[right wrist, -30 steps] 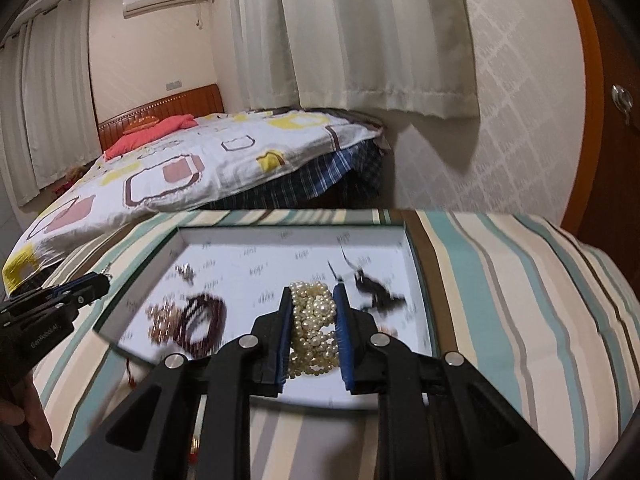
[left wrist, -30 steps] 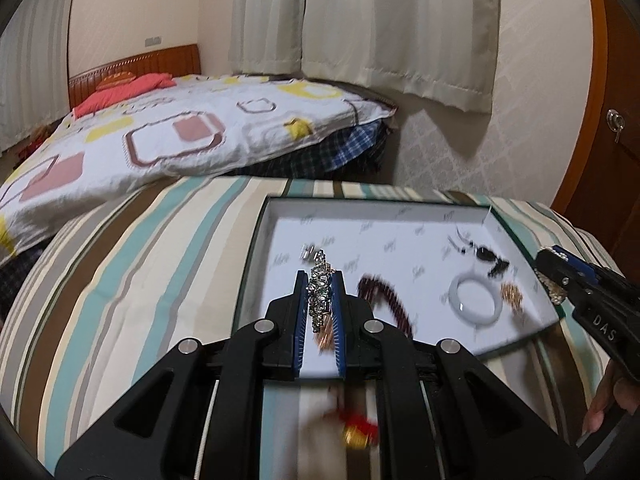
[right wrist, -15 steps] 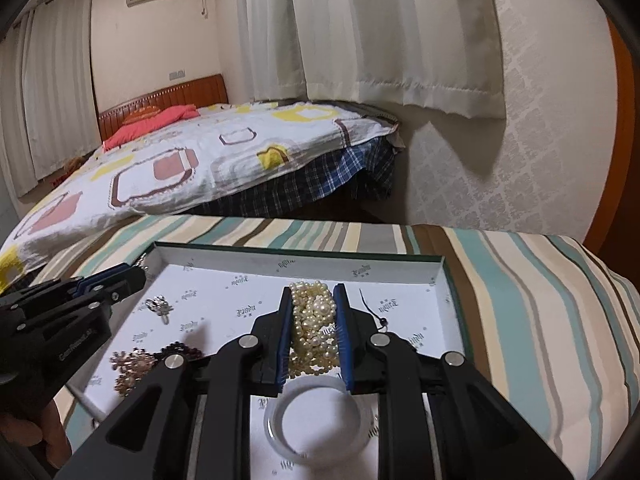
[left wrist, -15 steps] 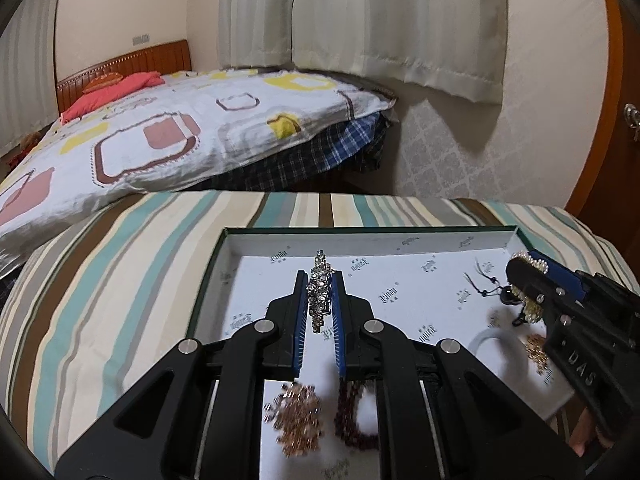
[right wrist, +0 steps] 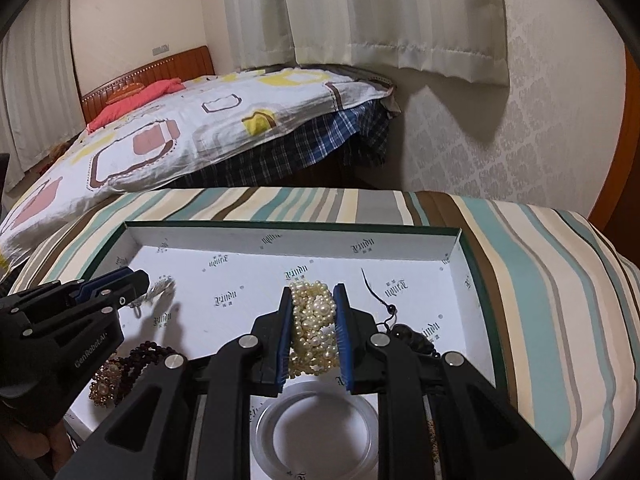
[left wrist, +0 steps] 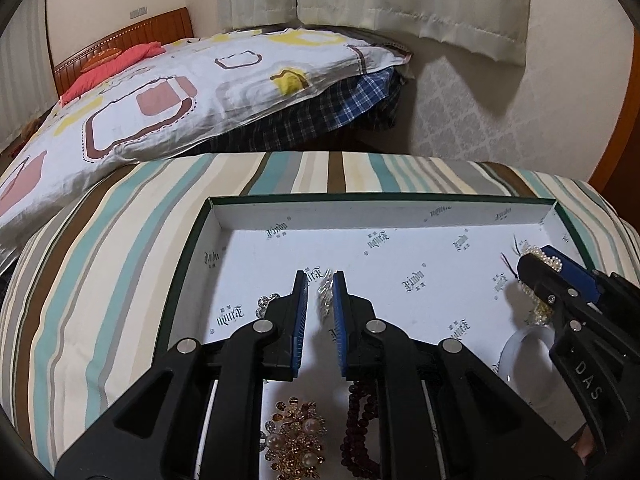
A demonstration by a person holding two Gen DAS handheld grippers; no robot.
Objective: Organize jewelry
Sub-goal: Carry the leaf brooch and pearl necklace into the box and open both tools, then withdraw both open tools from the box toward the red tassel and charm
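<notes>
The left tongs [left wrist: 320, 304], clamped on the sparkling silver rhinestone piece [left wrist: 325, 295] half a second ago, now stand parted, letting it drop into the white-lined green-rimmed box lid [left wrist: 360, 216], while the right tongs [right wrist: 313, 330] stay gripping the cream pearl bracelet [right wrist: 314, 328], next for placing.

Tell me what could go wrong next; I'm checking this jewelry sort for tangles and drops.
1. The pearl bracelet, clamped in the right gripper, hangs close to a black corded piece. Set down there, the two may tangle.
2. The silver rhinestone piece looks blurred between the parted jaws of the left gripper. It may fall uncontrolled into the box.
</notes>
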